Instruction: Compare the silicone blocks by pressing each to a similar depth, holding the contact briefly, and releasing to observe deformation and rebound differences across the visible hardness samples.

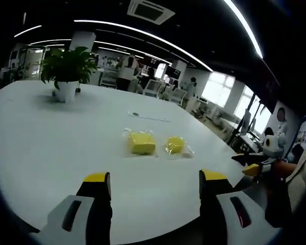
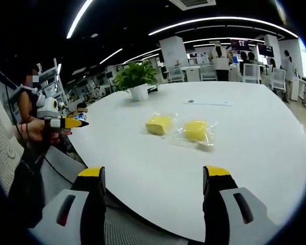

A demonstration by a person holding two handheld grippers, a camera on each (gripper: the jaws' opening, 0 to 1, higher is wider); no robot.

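Silicone blocks, two yellow ones in clear wrap, lie side by side on the white counter (image 1: 51, 148): square block (image 1: 141, 143) and rounder block (image 1: 175, 145), well ahead of the spread left claw (image 1: 155, 185). Right claw (image 2: 154, 179) is spread too, empty, short of them.

In the left gripper view, the left gripper (image 1: 155, 184) rises from six o'clock, its two yellow-tipped jaws spread wide apart with nothing between them. At four o'clock the right gripper (image 1: 252, 169) comes in, its yellow tips close together, held by a hand (image 1: 283, 171).

In the right gripper view, the right gripper (image 2: 155, 178) stands with jaws wide apart and holding nothing. At nine o'clock the left gripper (image 2: 74, 123) points its yellow tip inward, gripped by the person's hand (image 2: 35, 130).
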